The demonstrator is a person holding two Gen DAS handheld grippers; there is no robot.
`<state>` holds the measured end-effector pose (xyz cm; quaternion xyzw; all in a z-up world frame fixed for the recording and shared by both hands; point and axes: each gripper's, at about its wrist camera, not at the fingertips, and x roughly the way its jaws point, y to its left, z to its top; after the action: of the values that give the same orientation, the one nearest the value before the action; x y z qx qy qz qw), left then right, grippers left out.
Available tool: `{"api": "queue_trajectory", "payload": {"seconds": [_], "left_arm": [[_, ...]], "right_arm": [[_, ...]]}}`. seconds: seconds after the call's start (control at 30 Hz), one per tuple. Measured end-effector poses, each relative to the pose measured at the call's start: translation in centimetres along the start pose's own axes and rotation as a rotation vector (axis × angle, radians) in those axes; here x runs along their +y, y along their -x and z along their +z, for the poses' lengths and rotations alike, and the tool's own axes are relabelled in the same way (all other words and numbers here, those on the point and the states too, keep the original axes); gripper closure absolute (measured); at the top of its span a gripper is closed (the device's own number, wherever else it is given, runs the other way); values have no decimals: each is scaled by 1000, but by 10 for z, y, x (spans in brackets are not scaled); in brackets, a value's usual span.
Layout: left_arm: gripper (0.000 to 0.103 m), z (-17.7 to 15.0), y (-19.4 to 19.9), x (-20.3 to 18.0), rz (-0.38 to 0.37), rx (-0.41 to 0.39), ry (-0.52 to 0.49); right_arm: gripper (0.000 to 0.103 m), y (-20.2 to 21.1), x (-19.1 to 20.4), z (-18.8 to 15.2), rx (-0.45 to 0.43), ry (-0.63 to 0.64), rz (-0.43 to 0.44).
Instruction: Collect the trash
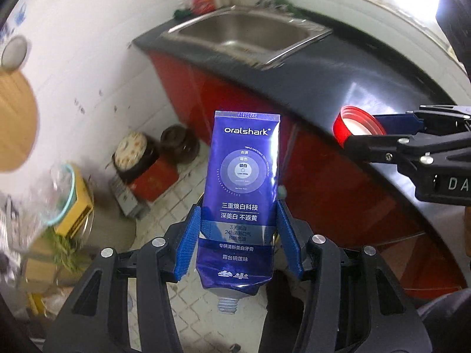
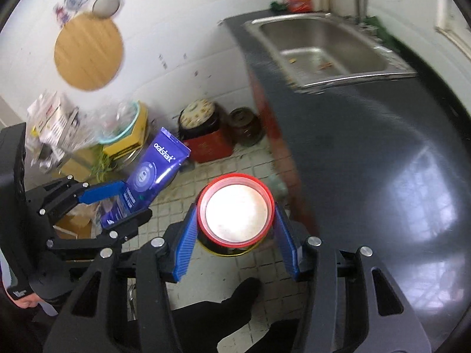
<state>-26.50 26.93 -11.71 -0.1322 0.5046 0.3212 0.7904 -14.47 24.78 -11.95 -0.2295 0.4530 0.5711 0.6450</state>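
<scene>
A dark kitchen surface (image 2: 368, 153) with a steel sink (image 2: 323, 50) runs beside a tiled floor (image 2: 182, 188). Over the floor, the left claw (image 1: 240, 229) grips a blue toothpaste tube (image 1: 244, 176) by its lower half, nozzle end toward the camera. The right claw (image 2: 235, 223) clamps a red-rimmed jar (image 2: 235, 209) by its sides, next to the surface's edge.

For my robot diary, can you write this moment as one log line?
left gripper: shut on toothpaste tube | right gripper: shut on red lid | both above floor
</scene>
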Motion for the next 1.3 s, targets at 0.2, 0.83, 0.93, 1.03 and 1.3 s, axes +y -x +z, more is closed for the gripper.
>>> {"api": "queue_trajectory", "payload": {"seconds": [0.2,0.83,0.93,1.03,1.3], "left_arm": [[52,-16,-19,31,-3,23,45],[50,-14,-68,65,-57,69,59],[26,-12,-75,68,-53,77,57],[21,-12,-78,70,-51,77,61],[11,-3,-67,61,-108,54,50]], "right_arm": [[53,-37,28,10,40,27,-4],[33,-80,36,26,94,12,-46],[29,-81,31,29,90,-4,-51],[29,-77,27,30,82,-14,-55],[24,-30,1,23,13,-79,-84]]}}
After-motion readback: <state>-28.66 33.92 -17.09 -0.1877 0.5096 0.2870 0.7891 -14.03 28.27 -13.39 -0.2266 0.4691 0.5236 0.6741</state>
